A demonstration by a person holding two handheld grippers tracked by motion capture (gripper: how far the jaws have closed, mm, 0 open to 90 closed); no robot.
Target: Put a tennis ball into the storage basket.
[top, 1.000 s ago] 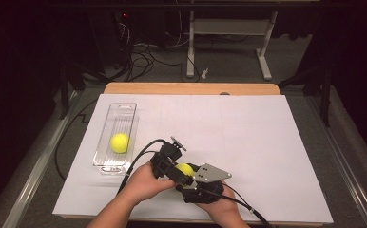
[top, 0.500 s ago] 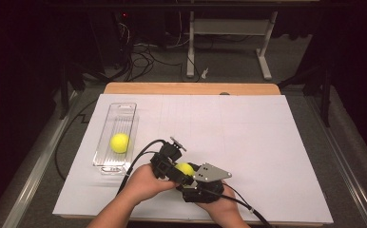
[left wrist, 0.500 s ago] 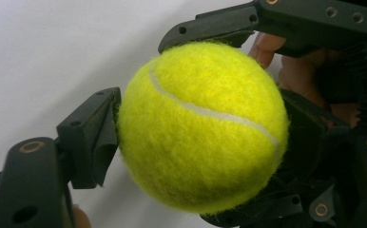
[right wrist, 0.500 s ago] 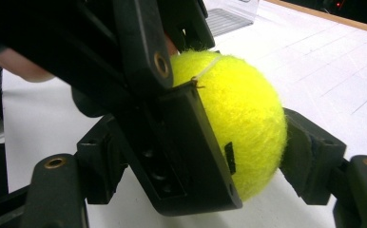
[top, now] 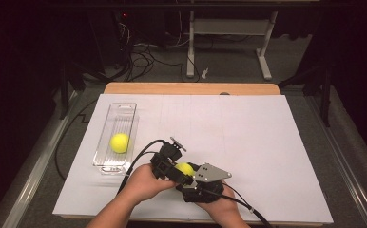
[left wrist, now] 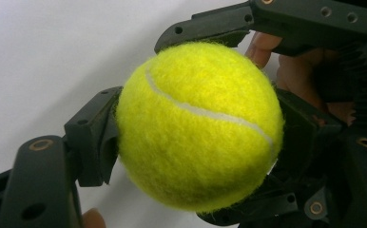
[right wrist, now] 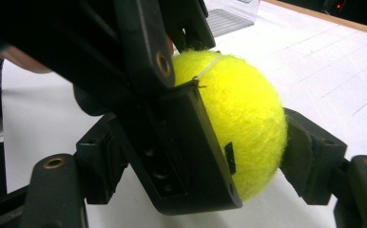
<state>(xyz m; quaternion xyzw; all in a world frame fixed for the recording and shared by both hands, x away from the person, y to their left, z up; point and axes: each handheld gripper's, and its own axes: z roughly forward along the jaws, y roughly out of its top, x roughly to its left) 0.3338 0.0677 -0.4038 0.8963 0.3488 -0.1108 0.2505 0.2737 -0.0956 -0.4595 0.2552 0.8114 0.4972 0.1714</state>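
I had both grippers brought together at the near edge of the white paper sheet (top: 248, 142) that covered the table (top: 191, 88), a little left of centre, with one tennis ball (top: 185, 168) caught between them. In the left gripper view the left gripper (left wrist: 191, 142) had just finished clamping down: its black jaws pressed into the yellow felt on either side of the ball (left wrist: 198, 126), and the curved white seam ran across the ball's face. The right gripper (right wrist: 191, 156) was clenched on the same ball (right wrist: 238, 123) as well; in its own view one pad (right wrist: 310, 156) pushed against the right flank of the felt, while the left gripper's jaw crossed in front and covered the other flank. In the high view the two tools met over the ball, the left one (top: 168, 164) coming from the near left and the right one (top: 203, 183) from the near right with its grey three-cornered plate on top, and the ball showed as a small yellow patch between the black housings. A second tennis ball (top: 120, 143) lay inside a clear plastic tray (top: 122, 110) at the left side of the sheet, towards the tray's near end, well apart from the grippers. I could make out no brand name, label or printed writing on either ball, the tray or the tools.
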